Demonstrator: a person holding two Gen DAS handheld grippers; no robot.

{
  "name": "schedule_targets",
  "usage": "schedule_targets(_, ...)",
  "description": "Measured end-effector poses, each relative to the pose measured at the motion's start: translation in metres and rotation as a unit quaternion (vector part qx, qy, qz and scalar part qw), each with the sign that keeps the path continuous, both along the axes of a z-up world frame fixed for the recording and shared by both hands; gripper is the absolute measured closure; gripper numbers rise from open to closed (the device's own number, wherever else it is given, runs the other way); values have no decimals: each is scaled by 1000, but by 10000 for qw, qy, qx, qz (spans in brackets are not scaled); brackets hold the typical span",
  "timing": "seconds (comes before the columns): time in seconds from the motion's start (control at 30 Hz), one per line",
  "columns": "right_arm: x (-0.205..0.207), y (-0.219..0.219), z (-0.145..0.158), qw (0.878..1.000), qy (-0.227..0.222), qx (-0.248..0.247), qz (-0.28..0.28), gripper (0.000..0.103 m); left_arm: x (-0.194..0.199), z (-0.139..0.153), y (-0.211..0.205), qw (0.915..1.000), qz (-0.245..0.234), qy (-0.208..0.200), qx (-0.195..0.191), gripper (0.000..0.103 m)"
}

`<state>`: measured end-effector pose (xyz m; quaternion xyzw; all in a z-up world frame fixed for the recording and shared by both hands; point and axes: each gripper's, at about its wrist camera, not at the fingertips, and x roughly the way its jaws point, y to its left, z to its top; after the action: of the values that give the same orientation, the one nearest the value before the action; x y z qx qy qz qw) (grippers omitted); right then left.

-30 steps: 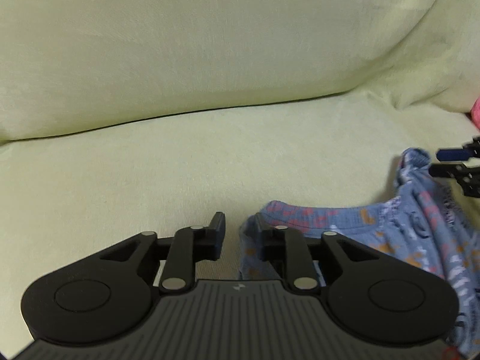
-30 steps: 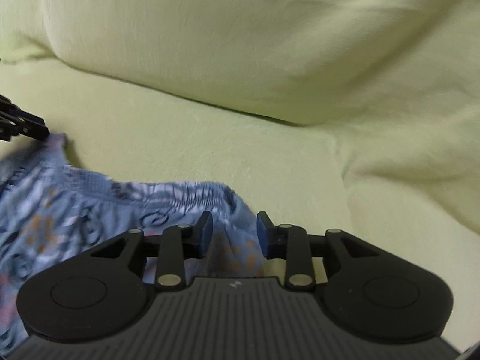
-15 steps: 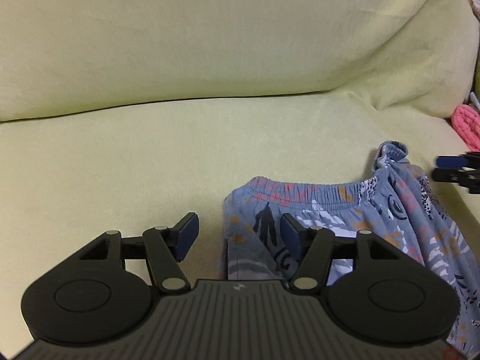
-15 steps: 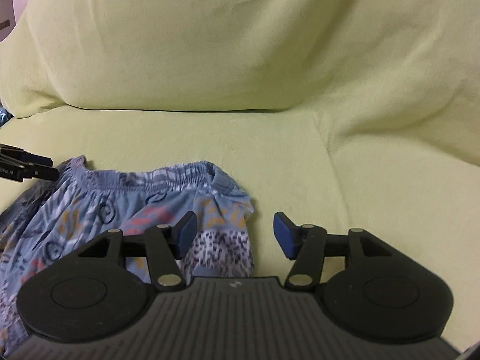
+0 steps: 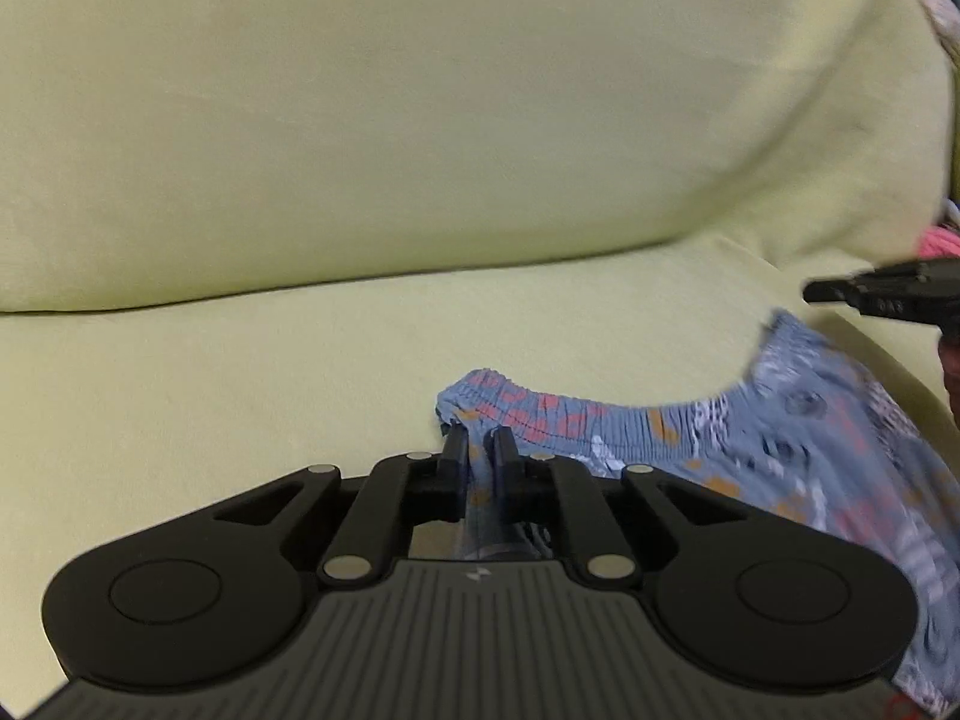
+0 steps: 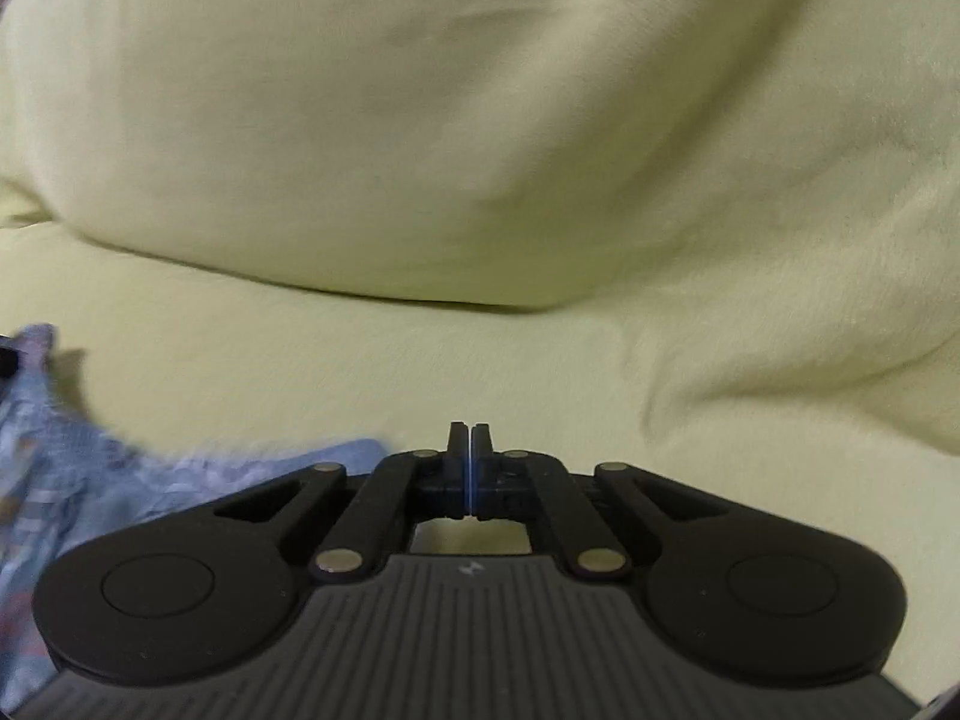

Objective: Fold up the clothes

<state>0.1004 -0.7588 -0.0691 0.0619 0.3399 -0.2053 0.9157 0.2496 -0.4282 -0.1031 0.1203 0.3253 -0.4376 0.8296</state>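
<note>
Blue patterned shorts with an elastic waistband lie on the yellow-green sofa seat. My left gripper is at the waistband's left corner; its jaws are closing, the fabric is bunched between the fingers and the pads press on it. In the right wrist view the shorts lie blurred at the lower left. My right gripper is shut with its pads together and nothing between them, just right of the cloth's edge over bare cushion. From the left wrist view the right gripper shows above the shorts' far right corner.
The sofa backrest rises close behind the seat, and a cushion or armrest bulges at the right. A pink object sits at the sofa's far right edge. Bare seat spreads left of the shorts.
The left jaws opened wide around the waistband corner, then closed on it. The right gripper slid right, off the shorts, and its jaws shut with nothing in them.
</note>
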Motion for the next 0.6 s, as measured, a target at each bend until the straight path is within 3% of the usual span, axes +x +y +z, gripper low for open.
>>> schedule_targets(0.07,1,-8,-4,9996,-15,133,-230,93,2,-2,-1,10000,-32,39,86,91)
schedule_targets(0.13,-10,-6,2,9989,-276,244,-307,88,4,-2,1,9999,-31,54,100,81)
schedule_targets(0.17,-16,-2,4,9986,-390,290,-218,72,5,0,4,10000,41,69,6,69)
schedule_targets(0.2,-23,3,7,9981,-497,330,-120,64,7,1,8,9998,128,93,-102,62)
schedule_targets(0.23,-28,8,8,9978,-563,341,19,53,10,3,13,9994,228,153,-208,61)
schedule_targets(0.33,-33,19,4,9963,-521,461,512,44,20,5,20,9977,323,441,-404,61)
schedule_targets(0.43,-24,24,-10,9970,-202,414,627,47,22,-1,10,9975,86,653,-274,61)
schedule_targets(0.47,-21,22,-14,9965,-133,533,630,75,21,-5,4,9974,18,684,-212,60)
schedule_targets(0.5,-19,20,-16,9961,-150,596,638,89,19,-7,1,9978,-32,640,-179,61)
schedule_targets(0.57,-16,20,-16,9973,-132,491,537,101,14,-8,-5,9987,-77,487,-151,63)
schedule_targets(0.6,-12,18,-16,9983,-86,323,469,101,12,-7,-7,9991,-61,389,-150,70)
